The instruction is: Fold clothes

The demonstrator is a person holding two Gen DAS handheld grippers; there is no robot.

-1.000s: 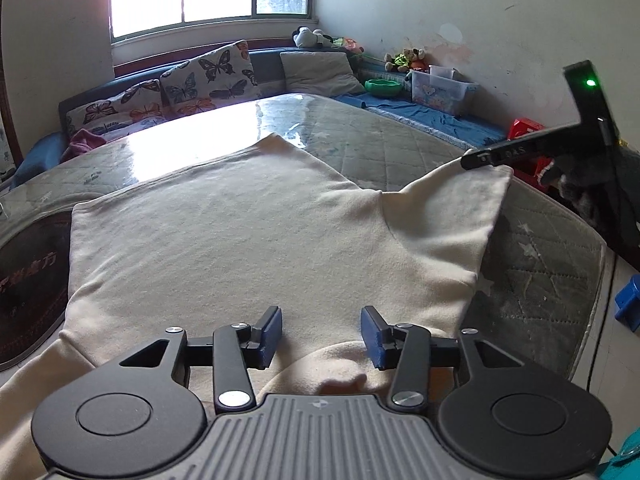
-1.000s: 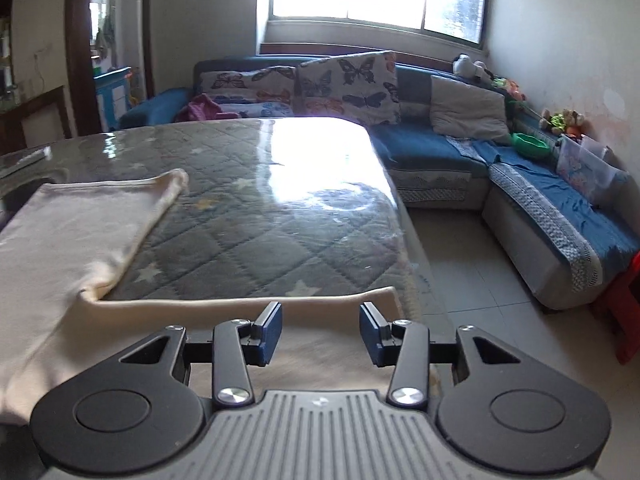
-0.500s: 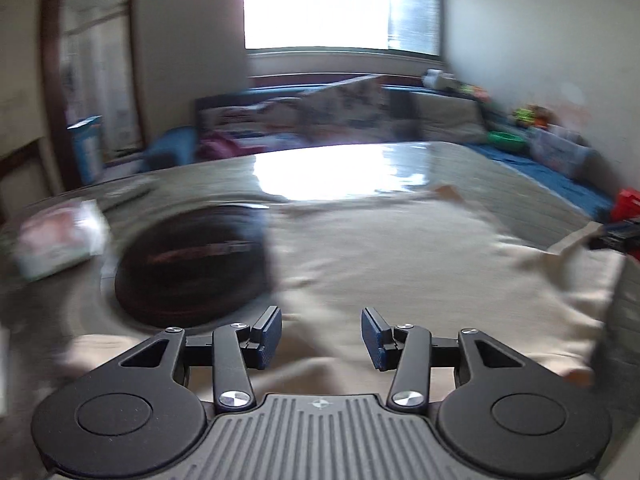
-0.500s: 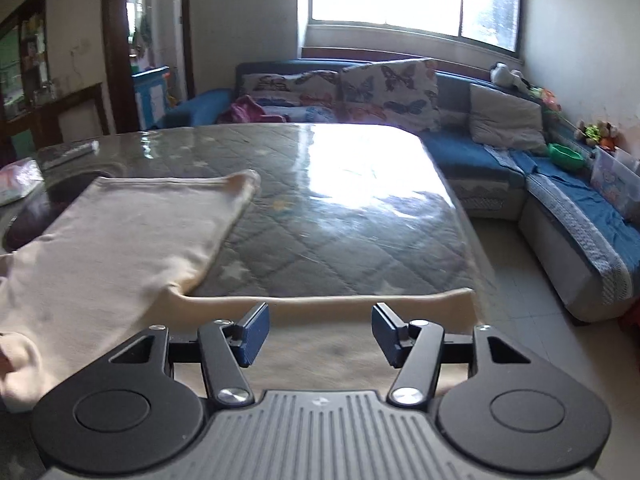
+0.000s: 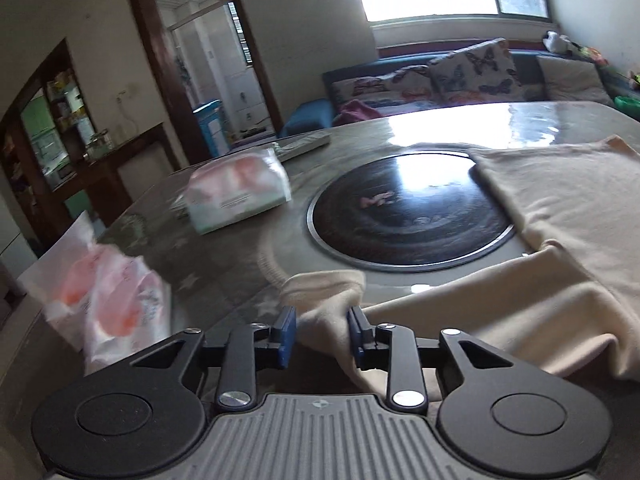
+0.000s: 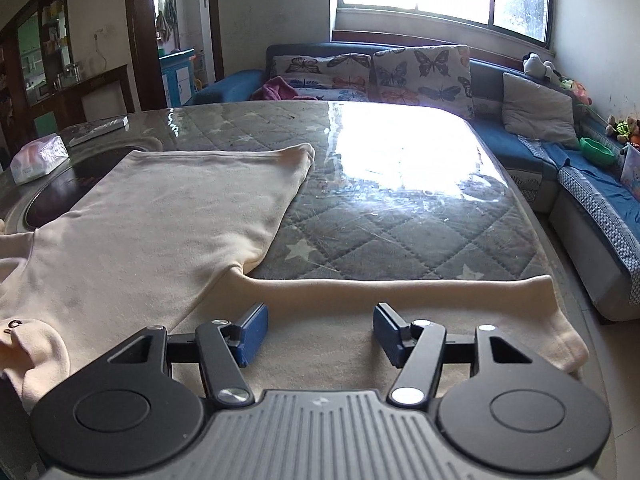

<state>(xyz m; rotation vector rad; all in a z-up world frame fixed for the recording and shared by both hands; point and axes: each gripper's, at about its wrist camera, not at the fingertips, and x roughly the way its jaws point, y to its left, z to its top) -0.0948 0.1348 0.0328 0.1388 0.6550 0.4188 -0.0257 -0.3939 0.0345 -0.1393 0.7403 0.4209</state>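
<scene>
A cream long-sleeved top [image 6: 168, 216] lies spread flat on the quilted table, with one sleeve [image 6: 400, 292] stretched along the near edge. My right gripper [image 6: 318, 330] is open above that sleeve and holds nothing. In the left wrist view the top [image 5: 560, 216] lies at the right, and its other sleeve cuff [image 5: 324, 296] sits between my left gripper's fingers. My left gripper [image 5: 322, 330] is open around the cuff, with the fabric touching the right finger.
A round black hotplate [image 5: 408, 216] is set into the table [image 6: 400, 216]. A tissue pack [image 5: 236, 192] lies beyond it and a plastic-wrapped pack [image 5: 116, 300] sits at the near left edge. A blue sofa with cushions [image 6: 400, 72] stands behind the table.
My left gripper swung left from over the body of the top to the left sleeve cuff. My right gripper opened wider and shifted slightly over the right sleeve.
</scene>
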